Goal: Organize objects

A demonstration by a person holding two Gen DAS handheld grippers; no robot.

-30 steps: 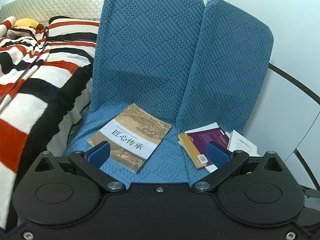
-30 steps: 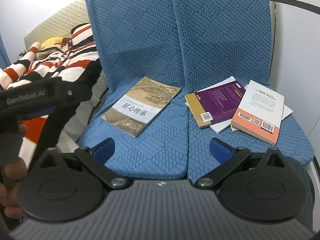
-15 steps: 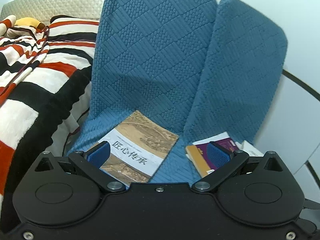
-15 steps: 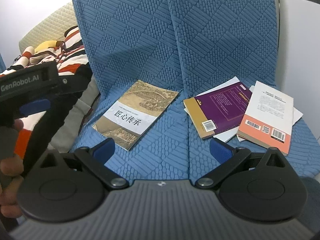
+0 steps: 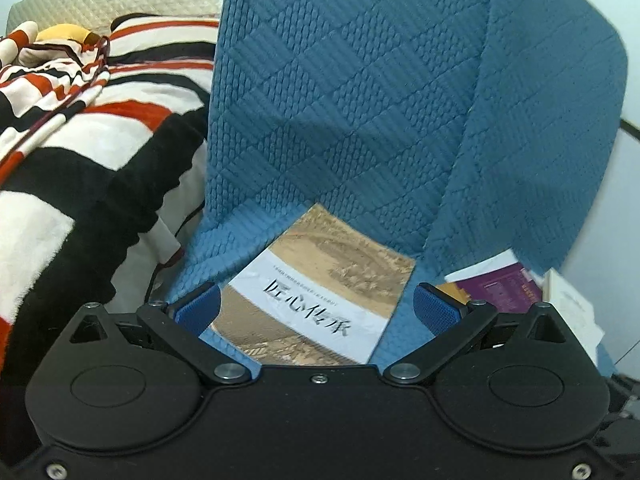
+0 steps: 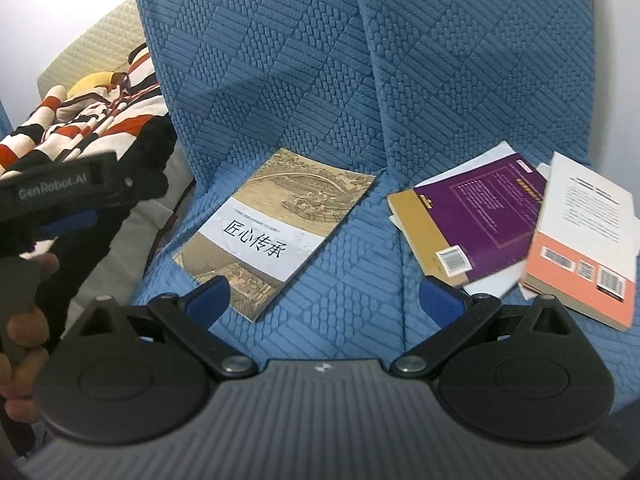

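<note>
On the blue seat cushion (image 6: 360, 300) the tan book (image 5: 320, 292) lies flat, just ahead and centred between my left gripper (image 5: 316, 312), jaws wide apart, empty. I'd come in low and catch the near edge. Right gripper (image 6: 324, 300) also spread, empty; purple book (image 6: 472, 224) to its right.

The near edge of the tan book (image 5: 320, 300) hides behind the left gripper (image 5: 316, 308). Right of the tan book, the purple book (image 5: 504, 288) and white book (image 5: 572, 308) are blurry and partly hidden. A white paper (image 6: 492, 284) peeks from under the purple book.
</note>
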